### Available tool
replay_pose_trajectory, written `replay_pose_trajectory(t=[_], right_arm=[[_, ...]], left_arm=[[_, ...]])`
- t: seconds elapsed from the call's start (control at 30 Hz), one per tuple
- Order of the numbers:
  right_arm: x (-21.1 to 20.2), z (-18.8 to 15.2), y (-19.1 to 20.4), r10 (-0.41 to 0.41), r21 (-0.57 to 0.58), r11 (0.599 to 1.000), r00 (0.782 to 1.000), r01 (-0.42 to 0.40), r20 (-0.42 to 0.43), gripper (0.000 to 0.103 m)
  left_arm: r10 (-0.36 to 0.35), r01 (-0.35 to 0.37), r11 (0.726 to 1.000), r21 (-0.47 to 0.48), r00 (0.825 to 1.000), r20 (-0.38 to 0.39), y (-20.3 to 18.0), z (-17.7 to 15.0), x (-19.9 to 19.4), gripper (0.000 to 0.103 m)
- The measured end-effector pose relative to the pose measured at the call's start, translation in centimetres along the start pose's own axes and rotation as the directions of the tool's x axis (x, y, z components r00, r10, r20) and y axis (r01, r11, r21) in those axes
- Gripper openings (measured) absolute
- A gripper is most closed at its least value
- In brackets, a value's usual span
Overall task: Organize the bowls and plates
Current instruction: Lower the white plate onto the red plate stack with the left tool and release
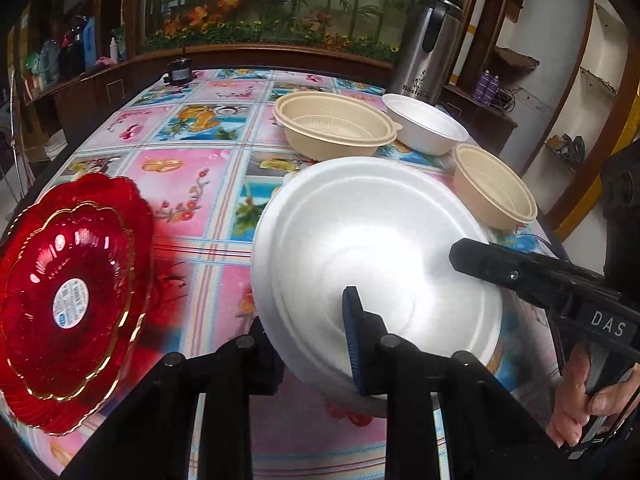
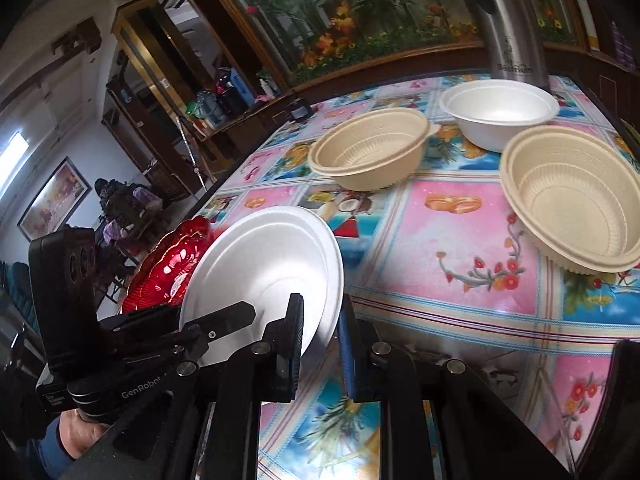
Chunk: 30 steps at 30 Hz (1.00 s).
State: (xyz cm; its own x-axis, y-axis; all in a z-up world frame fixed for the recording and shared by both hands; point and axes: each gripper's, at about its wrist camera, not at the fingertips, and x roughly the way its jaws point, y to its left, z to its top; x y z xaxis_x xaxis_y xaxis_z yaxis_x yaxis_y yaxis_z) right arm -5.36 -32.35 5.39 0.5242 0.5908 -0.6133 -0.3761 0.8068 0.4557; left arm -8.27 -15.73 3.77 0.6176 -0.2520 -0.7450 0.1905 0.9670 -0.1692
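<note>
both tools (image 1: 312,356) (image 2: 320,344) clenched on the white plate (image 1: 360,248), lifted at frame centre.
next i'd carry it to the red plates (image 1: 68,296), lower left.

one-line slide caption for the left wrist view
Both claws, left and right, grip a white foam plate beside stacked red plates.

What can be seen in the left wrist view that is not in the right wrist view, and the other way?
Only the left wrist view shows the flask's black lid and the round label inside the red plates. Only the right wrist view shows a framed picture on the wall. Both show the white plate, clamped at its rim by the left claw and the right claw, two beige bowls, and the white bowl.
</note>
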Motion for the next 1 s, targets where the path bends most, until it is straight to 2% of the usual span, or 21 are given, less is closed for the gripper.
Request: replay_pose_trajectory(t=[0.23,0.6,1.0], right_arm=[[1.0,0.7,3.0,0.04,-0.028,0.999,0.999,-0.04,-0.008,0.018],[2.9,2.8,8.5,0.082,-0.108,0.991,0.996,-0.084,-0.023,0.018],[7.1,4.1,13.0,0.137,-0.135,0.98,0.987,-0.148,-0.086,0.019]], left_arm=[[0.041,-0.04,0.999,-0.023,0.998,0.053,1.8,-0.2,-2.9,0.023],[0.075,-0.061,0.991,-0.116,0.99,0.117,6.6,-0.3,-7.2,0.024],[0.129,-0.101,0.973,-0.21,0.984,0.124,12.0,-0.9,-9.4,0.024]])
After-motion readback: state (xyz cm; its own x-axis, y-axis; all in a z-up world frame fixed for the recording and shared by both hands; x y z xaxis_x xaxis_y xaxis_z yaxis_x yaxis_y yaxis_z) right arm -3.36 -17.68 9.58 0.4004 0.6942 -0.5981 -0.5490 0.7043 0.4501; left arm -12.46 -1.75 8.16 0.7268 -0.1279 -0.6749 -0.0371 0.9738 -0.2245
